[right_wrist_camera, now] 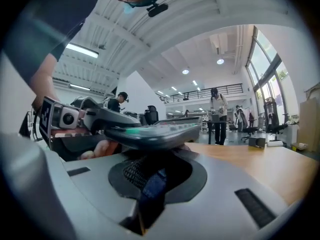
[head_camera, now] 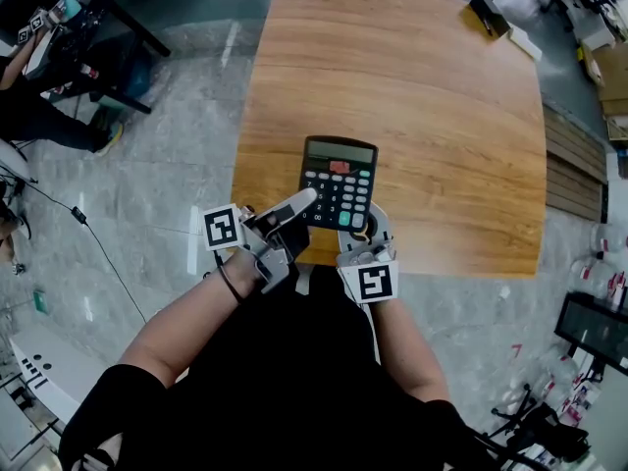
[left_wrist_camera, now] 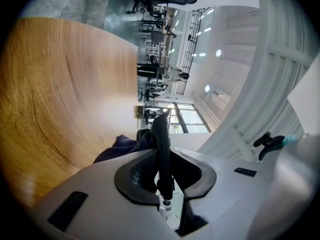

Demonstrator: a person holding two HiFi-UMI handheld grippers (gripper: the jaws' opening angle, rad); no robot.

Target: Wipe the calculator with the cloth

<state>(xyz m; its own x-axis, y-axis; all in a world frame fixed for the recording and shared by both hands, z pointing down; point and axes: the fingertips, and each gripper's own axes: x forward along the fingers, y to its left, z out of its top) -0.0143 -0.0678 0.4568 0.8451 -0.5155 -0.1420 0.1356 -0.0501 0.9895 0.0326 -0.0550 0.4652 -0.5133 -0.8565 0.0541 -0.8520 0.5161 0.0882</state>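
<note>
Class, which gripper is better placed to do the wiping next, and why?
Right: the right gripper grips the cloth close by the calculator, which the left gripper holds.

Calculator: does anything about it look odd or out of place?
The calculator isn't lying free on the table: the left tool clamps its near edge, and the right tool holds the cloth beneath it.
</note>
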